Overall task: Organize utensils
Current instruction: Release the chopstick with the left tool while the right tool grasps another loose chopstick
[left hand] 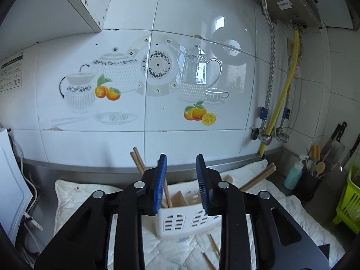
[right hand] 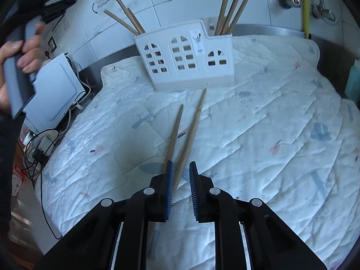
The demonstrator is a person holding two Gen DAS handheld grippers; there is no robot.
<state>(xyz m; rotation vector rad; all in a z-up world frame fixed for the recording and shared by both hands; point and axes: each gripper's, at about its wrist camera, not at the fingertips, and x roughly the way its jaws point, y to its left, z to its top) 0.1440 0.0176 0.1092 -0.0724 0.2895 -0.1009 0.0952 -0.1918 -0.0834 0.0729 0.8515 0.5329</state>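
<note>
A white plastic utensil holder (right hand: pixel 186 60) stands on a white quilted mat (right hand: pixel 270 123), with wooden chopsticks (right hand: pixel 234 6) upright in its right and left ends. Two loose chopsticks (right hand: pixel 191 130) lie on the mat in front of it. My right gripper (right hand: pixel 181 168) is open, low over the mat, with the near end of one loose chopstick between its blue pads and the other under the left pad. My left gripper (left hand: pixel 181 171) is open and empty, held above the holder (left hand: pixel 180 220), which shows below it with chopsticks (left hand: pixel 138 159) sticking out.
A tiled wall with a teapot print (left hand: pixel 157 78) is behind. Pipes and a yellow hose (left hand: pixel 279 103) run at the right. A black cup of utensils (left hand: pixel 310 180), a bottle, knives and a green rack (left hand: pixel 348 200) stand at the right. A white appliance with cables (right hand: pixel 54 94) sits left.
</note>
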